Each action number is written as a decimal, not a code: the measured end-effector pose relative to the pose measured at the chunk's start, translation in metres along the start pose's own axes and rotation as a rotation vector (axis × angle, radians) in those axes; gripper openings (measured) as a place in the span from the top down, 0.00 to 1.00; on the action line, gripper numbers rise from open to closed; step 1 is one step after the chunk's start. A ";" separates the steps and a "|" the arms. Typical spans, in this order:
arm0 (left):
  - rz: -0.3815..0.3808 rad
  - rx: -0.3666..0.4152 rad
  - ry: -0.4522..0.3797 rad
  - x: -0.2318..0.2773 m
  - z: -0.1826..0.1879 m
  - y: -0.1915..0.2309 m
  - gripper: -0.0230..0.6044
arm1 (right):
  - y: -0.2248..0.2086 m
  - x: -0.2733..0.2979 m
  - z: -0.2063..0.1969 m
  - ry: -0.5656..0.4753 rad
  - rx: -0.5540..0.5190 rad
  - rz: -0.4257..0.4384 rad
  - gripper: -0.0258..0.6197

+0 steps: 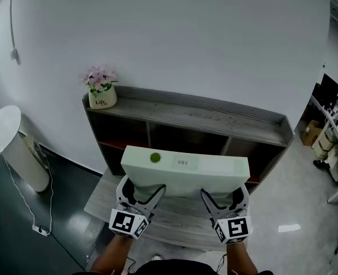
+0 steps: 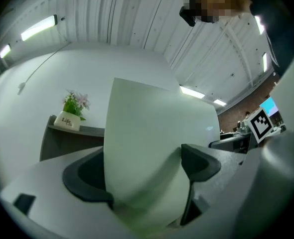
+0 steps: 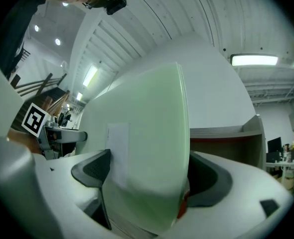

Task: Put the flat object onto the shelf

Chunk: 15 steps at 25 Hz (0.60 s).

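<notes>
Held up in front of a grey wooden shelf unit (image 1: 215, 116), not resting on its top board: a pale green flat rectangular slab (image 1: 185, 168). Clamped along the near edge, at the left, by the left claw (image 1: 137, 201), jaws pressed against both faces of the slab. Clamped the same way at the right by the right claw (image 1: 221, 204). At the far left corner of the shelf top, a white pot of pink flowers (image 1: 102, 95). Beside the shelf, on the dark floor (image 1: 60, 211), a white cylindrical bin (image 1: 8, 139).

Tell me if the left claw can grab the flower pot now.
Probably not: the left claw is shut on the flat board, shared with the right claw; the flower pot itself sits unobstructed.
</notes>
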<state>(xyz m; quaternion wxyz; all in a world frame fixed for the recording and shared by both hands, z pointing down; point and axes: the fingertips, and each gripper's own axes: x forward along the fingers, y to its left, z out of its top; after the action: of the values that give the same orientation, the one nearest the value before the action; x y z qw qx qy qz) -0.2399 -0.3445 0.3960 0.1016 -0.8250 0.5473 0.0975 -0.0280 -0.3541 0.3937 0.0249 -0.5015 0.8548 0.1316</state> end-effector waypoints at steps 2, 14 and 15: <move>-0.033 0.000 -0.010 0.012 0.000 0.000 0.24 | -0.006 0.000 0.002 0.002 -0.007 -0.033 0.23; -0.123 -0.035 -0.057 0.073 0.022 -0.025 0.24 | -0.059 -0.001 0.036 -0.022 -0.067 -0.134 0.23; -0.124 -0.034 -0.064 0.077 0.027 -0.026 0.24 | -0.063 0.000 0.041 -0.028 -0.072 -0.134 0.23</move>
<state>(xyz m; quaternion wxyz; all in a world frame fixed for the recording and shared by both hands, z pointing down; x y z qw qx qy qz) -0.1873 -0.3955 0.3509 0.1109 -0.8553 0.4901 0.1267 0.0233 -0.3732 0.3420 0.0277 -0.5562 0.8136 0.1672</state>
